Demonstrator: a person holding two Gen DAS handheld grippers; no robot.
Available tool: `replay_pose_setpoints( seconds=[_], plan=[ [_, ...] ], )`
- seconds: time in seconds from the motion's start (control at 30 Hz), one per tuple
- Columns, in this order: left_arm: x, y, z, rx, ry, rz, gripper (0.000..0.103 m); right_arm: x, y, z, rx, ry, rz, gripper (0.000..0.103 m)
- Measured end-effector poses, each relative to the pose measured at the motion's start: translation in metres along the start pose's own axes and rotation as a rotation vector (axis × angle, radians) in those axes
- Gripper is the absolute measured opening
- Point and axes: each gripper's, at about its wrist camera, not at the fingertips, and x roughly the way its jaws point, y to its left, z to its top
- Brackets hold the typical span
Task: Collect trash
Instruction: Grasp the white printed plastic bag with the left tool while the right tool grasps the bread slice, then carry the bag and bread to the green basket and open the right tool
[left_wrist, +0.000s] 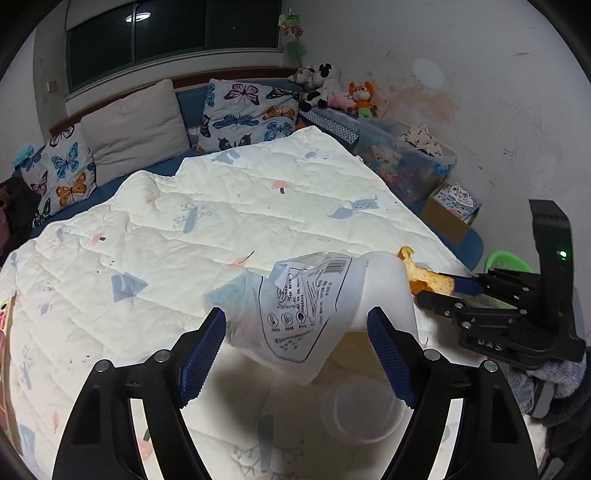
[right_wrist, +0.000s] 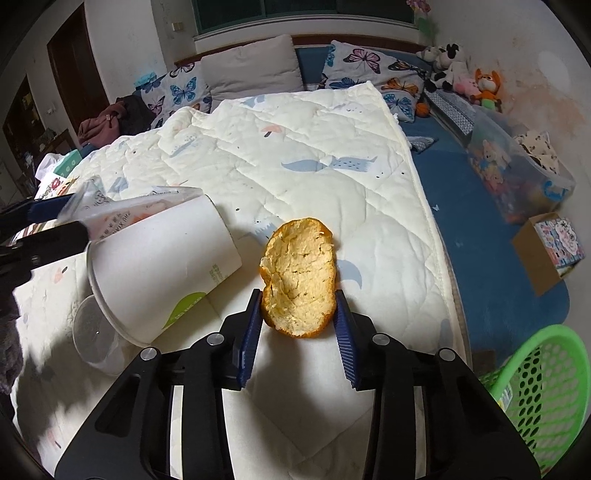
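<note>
Now we grip an orange peel (right_wrist: 299, 284) in our right tool (right_wrist: 298, 325) and pinch a tilted white paper cup (left_wrist: 321, 306) in our left tool (left_wrist: 297, 354), both above the quilt (right_wrist: 295, 155), near the green basket (right_wrist: 546, 387).

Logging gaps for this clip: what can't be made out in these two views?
- Green basket: contents unreadable, cut off by the right-wrist frame edge.
- Paper cup: inside hidden in both views.
- Left gripper: plastic wrapper covers where it grips.
- Clear lid: blurred.
</note>
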Motion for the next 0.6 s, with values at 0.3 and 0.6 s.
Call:
replay_pose_setpoints(
  seconds=[0.3, 0.6],
  plan=[
    [-0.005, 0.01, -0.007, -0.042, -0.016, 0.014, 0.037, -0.015, 0.0, -0.006, 0.012, -0.019, 0.014, 0.037],
    [-0.033, 0.009, -0.013, -0.061, -0.062, 0.014, 0.029, -0.042, 0.005, -0.017, 0.03, -0.049, 0.043, 0.036]
  ],
)
